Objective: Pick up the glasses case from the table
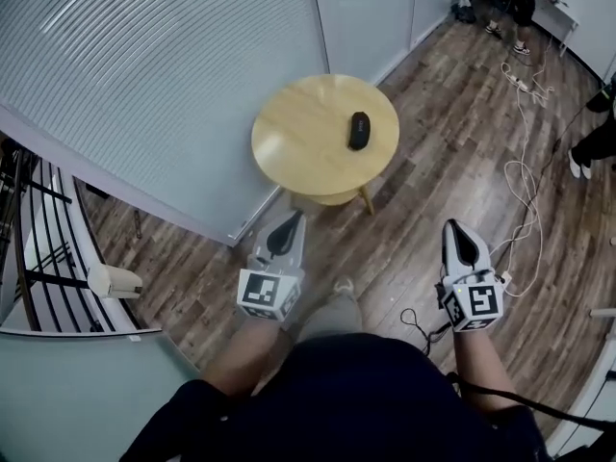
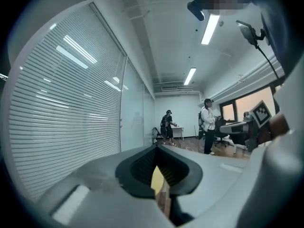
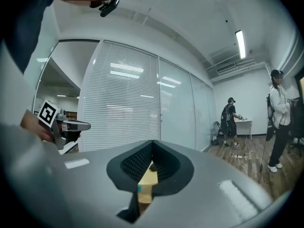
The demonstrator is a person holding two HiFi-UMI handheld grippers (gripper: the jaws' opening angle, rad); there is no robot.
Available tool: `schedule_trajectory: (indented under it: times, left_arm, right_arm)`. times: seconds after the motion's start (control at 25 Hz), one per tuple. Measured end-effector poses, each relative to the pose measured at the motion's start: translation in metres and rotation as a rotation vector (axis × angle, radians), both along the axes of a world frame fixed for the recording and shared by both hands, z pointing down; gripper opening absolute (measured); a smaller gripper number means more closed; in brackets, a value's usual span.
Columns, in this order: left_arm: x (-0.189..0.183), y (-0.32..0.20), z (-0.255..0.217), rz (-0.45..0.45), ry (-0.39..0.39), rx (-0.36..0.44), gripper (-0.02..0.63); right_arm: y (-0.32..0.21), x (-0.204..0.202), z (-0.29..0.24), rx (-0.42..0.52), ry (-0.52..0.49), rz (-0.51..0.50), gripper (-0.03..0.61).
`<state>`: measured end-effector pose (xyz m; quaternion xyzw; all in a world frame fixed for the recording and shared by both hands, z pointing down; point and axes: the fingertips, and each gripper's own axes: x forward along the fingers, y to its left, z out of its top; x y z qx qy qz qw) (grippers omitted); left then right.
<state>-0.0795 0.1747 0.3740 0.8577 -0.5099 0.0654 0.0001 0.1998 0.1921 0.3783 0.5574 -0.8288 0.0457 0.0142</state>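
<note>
Lying on table (image 1: 289,133) is glasses case (image 1: 358,130) (details indistinct).

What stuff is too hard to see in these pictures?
- The glasses case: in the head view it is too small to show any clasp or print.
- The legs of the table: in the head view they are mostly hidden under its top.
- Both gripper views: only a yellow sliver of the table shows past the closed jaws of the left hand-held gripper and the right hand-held gripper.
</note>
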Motion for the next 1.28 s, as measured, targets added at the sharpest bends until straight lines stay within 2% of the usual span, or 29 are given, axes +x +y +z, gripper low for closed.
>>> schedule_trajectory:
  times: [0.44,0.56,0.72,0.92,1.04,1.16,1.28]
  left_arm:
    - [-0.036,-0.174,-0.024,0.059,0.018,0.035,0.003]
    - [-0.038,-0.209,-0.020,0.076,0.013,0.029,0.003]
    - [-0.037,-0.249,-0.020,0.057,0.064,0.000,0.003]
    - [-0.027,-0.285,-0.017,0.061,0.040,0.031,0.003]
    - [-0.028,-0.310,-0.020,0.033,0.021,0.057,0.003]
    - [-0.030,-0.332,-0.026,-0.040,0.038,0.031,0.003]
    - [-0.032,-0.358,-0.020,-0.083,-0.013,0.019,0.003]
  right_arm:
    - [-0.151,-0.050,-0.013,-0.029,0.035,0.028,0.008]
    - [-0.182,-0.056,-0.012,-0.031,0.053,0.034,0.008]
    - [-0.230,-0.058,-0.011,-0.043,0.064,0.029,0.008]
    - [-0.280,-0.067,0.009,-0.072,0.064,-0.037,0.008]
    - [-0.321,-0.072,0.013,-0.074,0.053,-0.083,0.008]
    - [-0.362,-0.073,0.010,-0.069,0.039,-0.128,0.008]
    - [-0.404,-0.073,0.012,-0.060,0.014,-0.166,0.008]
